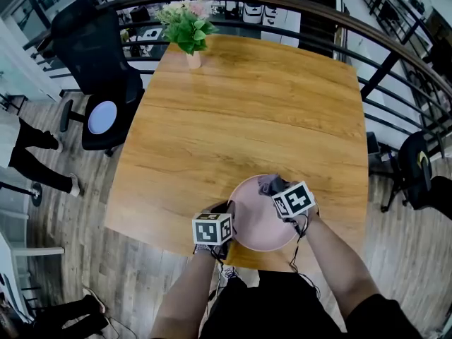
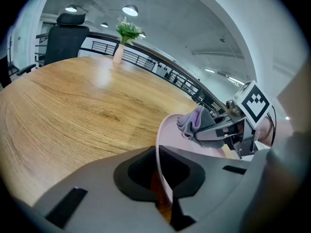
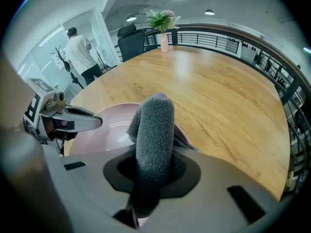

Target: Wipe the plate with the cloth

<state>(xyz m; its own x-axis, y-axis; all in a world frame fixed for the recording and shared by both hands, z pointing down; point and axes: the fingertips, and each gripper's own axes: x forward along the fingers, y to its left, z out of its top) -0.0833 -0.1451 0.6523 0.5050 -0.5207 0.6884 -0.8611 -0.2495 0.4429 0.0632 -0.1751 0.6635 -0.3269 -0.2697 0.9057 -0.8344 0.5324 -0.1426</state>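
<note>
Wooden table [image 1: 247, 111], black railing [image 1: 395, 55]

The counter [image 1: 240, 119] is a wooden top with rounded corners, honey-coloured, its grain running crosswise in the head view. Two things are on it. At about 11 o'clock, near the far left corner, a small pale vase [image 1: 193, 59] stands upright, holding a leafy green plant [image 1: 188, 27] with pale pink blooms. At 6 o'clock a round pink plate [image 1: 251, 217] sits right at the near edge. The wood between them is bare.
</note>
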